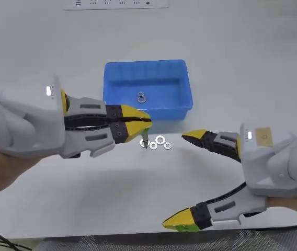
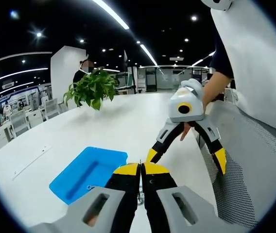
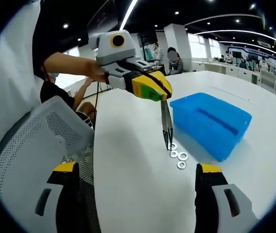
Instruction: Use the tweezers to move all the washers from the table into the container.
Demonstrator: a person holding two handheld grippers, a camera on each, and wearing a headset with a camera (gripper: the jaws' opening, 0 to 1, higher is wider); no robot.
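The washers [image 1: 160,141] are blocked from your left by the left gripper [image 1: 147,124]. Its fingers are closed on the tweezers [image 1: 145,138], whose tips come down at the left end of the washers. Just behind them stands the near wall of the blue container [image 1: 148,112], which is open from above. To your right the right gripper [image 1: 173,180] is spread wide, with bare table [image 1: 96,193] between its fingers and out to the washers. A mesh chair back [image 1: 138,243] lines the table's near edge.
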